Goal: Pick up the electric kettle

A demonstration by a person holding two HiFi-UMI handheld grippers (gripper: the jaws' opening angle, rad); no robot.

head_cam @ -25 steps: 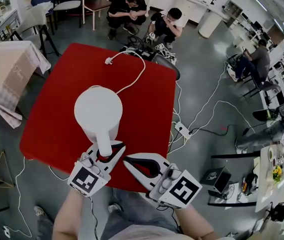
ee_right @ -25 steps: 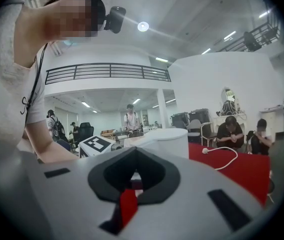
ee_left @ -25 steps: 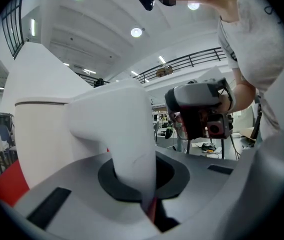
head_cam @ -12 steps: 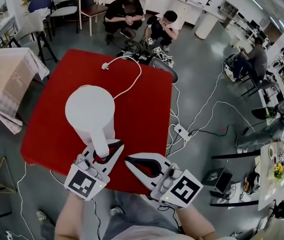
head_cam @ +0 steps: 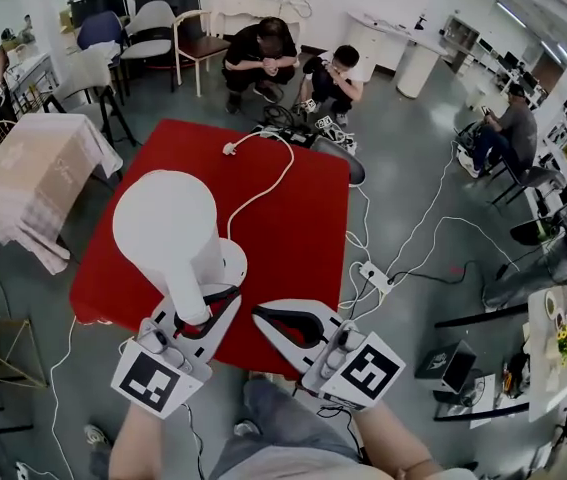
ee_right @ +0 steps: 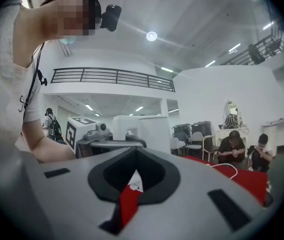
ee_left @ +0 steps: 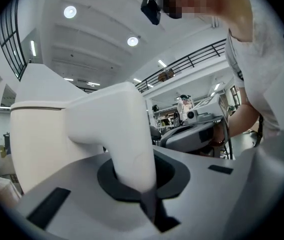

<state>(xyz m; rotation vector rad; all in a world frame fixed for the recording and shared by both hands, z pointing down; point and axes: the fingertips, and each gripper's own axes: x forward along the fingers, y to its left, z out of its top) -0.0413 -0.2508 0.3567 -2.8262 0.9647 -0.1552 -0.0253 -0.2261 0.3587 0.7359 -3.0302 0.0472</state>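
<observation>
The white electric kettle (head_cam: 166,230) hangs above the red table (head_cam: 303,228), lifted clear of its round white base (head_cam: 231,263). My left gripper (head_cam: 203,313) is shut on the kettle's handle (ee_left: 126,134), and the pale kettle body (ee_left: 46,134) fills the left of the left gripper view. My right gripper (head_cam: 260,315) is beside it, to the right, over the table's near edge; its jaws meet with nothing between them. In the right gripper view the kettle (ee_right: 154,131) shows past the right gripper (ee_right: 131,184). A white cord (head_cam: 263,183) runs from the base to a plug (head_cam: 230,149).
Two people (head_cam: 263,53) (head_cam: 335,73) crouch on the floor beyond the table's far edge. A cloth-covered table (head_cam: 33,183) stands at the left. A power strip (head_cam: 373,275) and cables lie on the floor at the right, and chairs stand at the back.
My left gripper has risen with the kettle, which has come off its base; the base now shows beneath it. My right gripper has risen a little.
</observation>
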